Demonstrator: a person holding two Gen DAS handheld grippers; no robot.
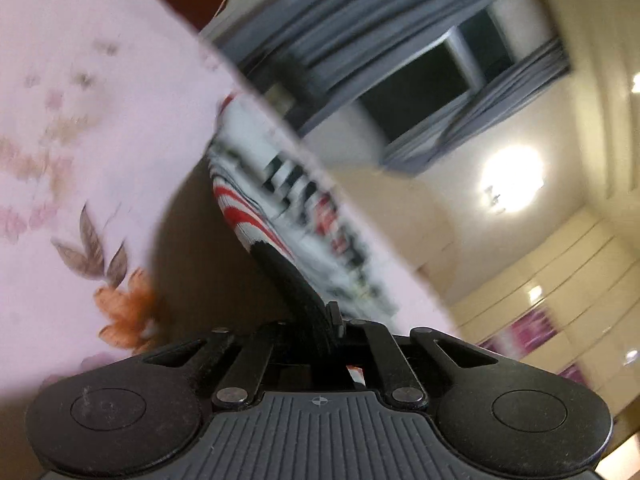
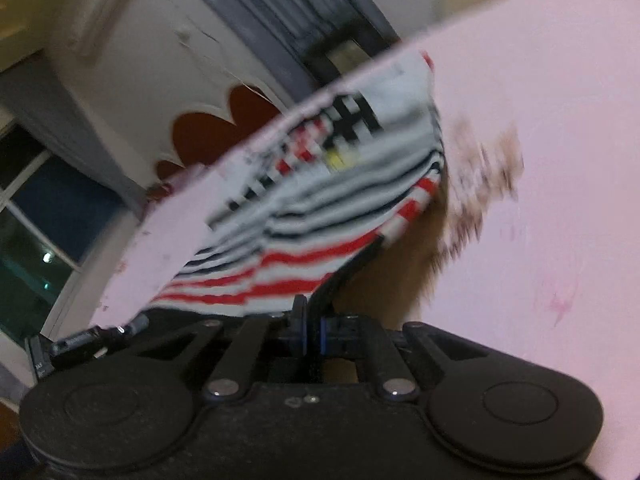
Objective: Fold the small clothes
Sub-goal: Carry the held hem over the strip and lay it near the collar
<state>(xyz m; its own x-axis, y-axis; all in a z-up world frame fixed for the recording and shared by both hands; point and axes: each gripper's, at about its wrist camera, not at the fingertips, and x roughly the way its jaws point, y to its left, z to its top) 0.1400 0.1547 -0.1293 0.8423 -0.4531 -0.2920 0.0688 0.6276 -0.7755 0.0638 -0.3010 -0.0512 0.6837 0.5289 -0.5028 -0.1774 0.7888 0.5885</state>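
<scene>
Your left gripper [image 1: 272, 254] is clenched on the edge of the white knit garment with red and dark stripes [image 1: 256, 216], and your right gripper [image 2: 372, 246] is pinched tight on that same striped piece [image 2: 320, 216] from the other side. So the garment hangs between your two grippers, its held edge up off the pale pink bedsheet with the faded floral print [image 1: 100, 120], with a shadow under it. In the right view there's a blocky black, red and yellow print on the fabric, too blurry to read. The sheet [image 2: 540, 160] fills most of both views and looks flat. Behind it you've got grey pleated curtains [image 1: 360, 12], a dark window [image 1: 420, 92], cream walls, a bright round ceiling light [image 1: 512, 178], and a white headboard with dark red scalloped shapes [image 2: 224, 128].
</scene>
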